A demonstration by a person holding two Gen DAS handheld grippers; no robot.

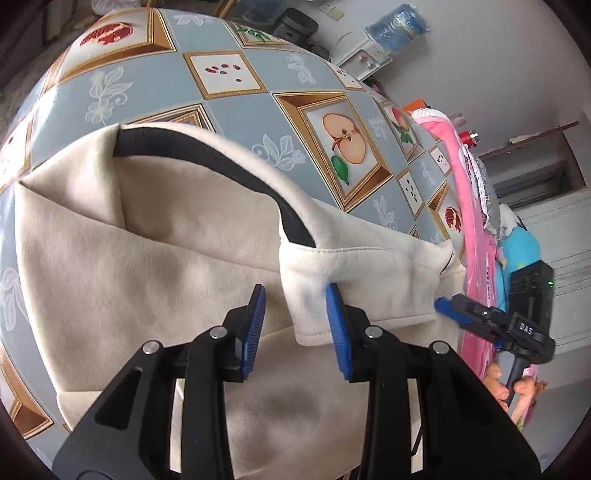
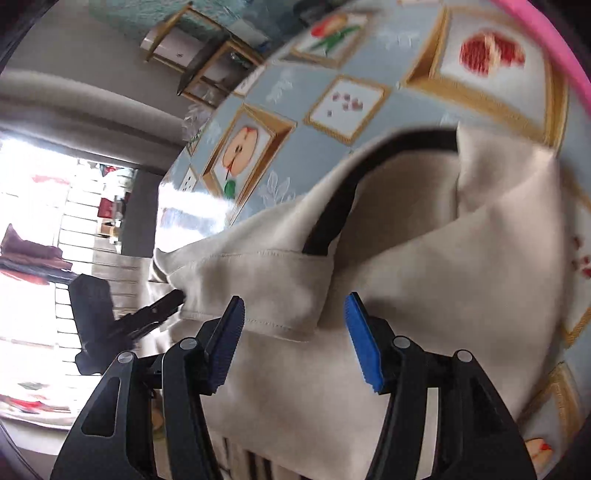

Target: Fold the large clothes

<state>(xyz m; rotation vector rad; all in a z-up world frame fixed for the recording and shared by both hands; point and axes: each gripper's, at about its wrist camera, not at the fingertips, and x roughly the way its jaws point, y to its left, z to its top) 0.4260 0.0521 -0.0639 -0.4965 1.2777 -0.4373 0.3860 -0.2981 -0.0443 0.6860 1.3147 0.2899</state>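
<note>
I see a cream garment [image 1: 147, 266] with a black neckband [image 1: 207, 155] spread on the bench [image 1: 229, 110], covered by a blue cloth with fruit pictures. My left tool [image 1: 295, 325] has its fingers wide apart over the folded hem; the right pad [image 1: 338, 332] touches the fabric edge, the left pad [image 1: 253, 332] sits on the cloth, nothing pinched. My right tool [image 2: 293, 339] is also spread open above the same hem, its pads on either side of the stitched fold, not clamping it. In the left view the right tool's tip touches the garment's right corner; in the right view the left tool [image 2: 166, 301] pokes at the far left end of the hem, though I cannot tell contact there. A pink garment [image 1: 469, 206] lies along the bench's right edge. A water jug [image 1: 399, 26] stands behind.
</note>
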